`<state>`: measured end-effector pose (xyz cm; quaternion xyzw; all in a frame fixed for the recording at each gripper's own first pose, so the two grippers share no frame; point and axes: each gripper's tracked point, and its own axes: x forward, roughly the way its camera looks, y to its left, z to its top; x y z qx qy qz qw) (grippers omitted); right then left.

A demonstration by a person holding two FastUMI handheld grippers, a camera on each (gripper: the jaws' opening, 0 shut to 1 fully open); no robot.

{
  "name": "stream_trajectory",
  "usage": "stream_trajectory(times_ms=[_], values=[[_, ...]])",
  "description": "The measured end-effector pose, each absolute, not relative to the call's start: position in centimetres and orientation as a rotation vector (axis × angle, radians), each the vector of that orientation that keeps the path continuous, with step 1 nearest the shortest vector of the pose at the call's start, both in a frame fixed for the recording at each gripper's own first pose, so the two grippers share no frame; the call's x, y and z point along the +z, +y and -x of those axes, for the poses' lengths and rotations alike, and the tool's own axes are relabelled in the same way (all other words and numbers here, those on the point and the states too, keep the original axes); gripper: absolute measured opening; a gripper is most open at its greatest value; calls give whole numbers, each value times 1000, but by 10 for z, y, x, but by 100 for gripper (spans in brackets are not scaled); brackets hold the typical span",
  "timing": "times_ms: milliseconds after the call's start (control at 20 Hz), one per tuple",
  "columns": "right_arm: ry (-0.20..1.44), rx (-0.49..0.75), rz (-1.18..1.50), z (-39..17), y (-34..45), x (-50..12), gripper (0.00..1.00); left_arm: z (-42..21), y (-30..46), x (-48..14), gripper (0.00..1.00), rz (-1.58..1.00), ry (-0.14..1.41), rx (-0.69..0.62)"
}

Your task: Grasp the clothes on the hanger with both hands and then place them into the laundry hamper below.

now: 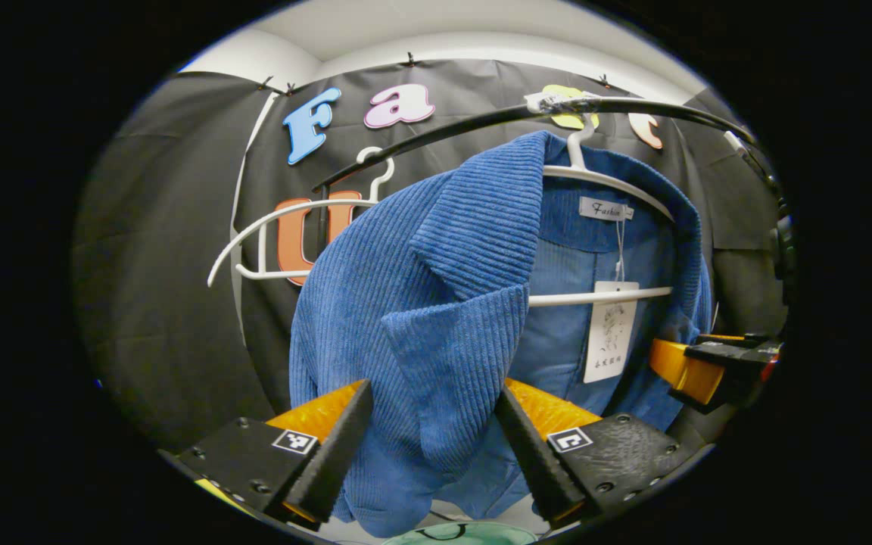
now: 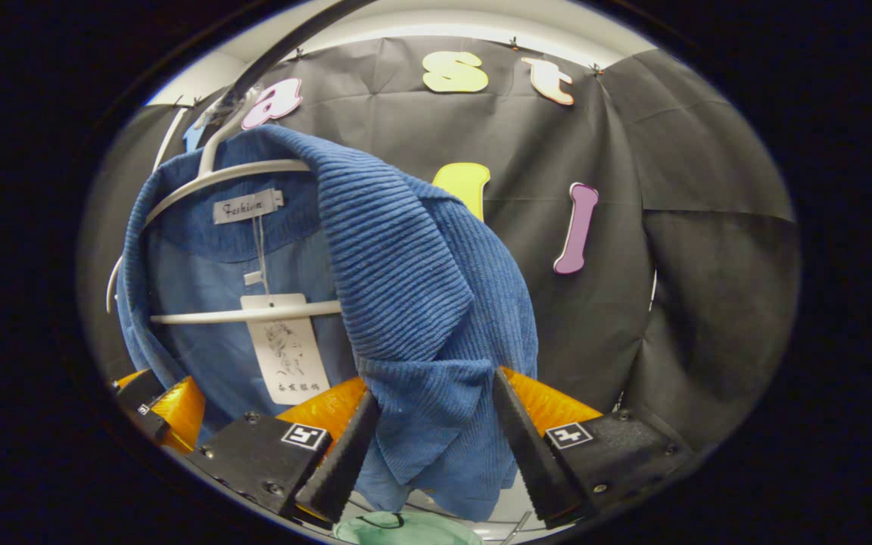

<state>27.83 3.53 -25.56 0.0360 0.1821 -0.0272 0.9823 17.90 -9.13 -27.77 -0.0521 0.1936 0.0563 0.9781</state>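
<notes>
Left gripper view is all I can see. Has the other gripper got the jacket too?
Observer: Not squeezed yet. The right gripper is open, and its fingers sit either side of the front flap of the jacket.
Operator: What's under it?
Observer: The rim of the green hamper shows just below those fingers.

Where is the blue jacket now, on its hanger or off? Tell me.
On: the blue jacket hangs from the white hanger, hooked over the rail.
</notes>
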Motion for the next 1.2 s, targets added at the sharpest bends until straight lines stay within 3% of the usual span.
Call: stream_trajectory(times_ms=[200, 350, 450, 550, 950, 1050, 1100, 1150, 1200], values=[[343, -58, -106, -287, 19, -252, 72, -186, -85, -281, 45, 139, 393, 144], [324, -47, -140, -289, 7, -247, 45, -184, -83, -280, 10, 203, 403, 139], [302, -41, -164, -291, -1, -240, 27, -183, -76, -275, 10, 258, 411, 141], [298, -15, -205, -297, -6, -235, 16, -187, -70, -271, 10, 311, 427, 129], [280, 101, -450, -304, -15, -213, 10, -187, -42, -230, 10, 345, 374, 111], [240, 125, -461, -303, -20, -200, 10, -190, -42, -226, 3, 338, 380, 85], [226, 132, -460, -305, -22, -197, 10, -191, -38, -225, 7, 341, 378, 87], [217, 140, -471, -306, -24, -194, 10, -192, -37, -221, 1, 356, 375, 78], [217, 145, -487, -304, -24, -191, 10, -192, -34, -218, 1, 367, 371, 71]])
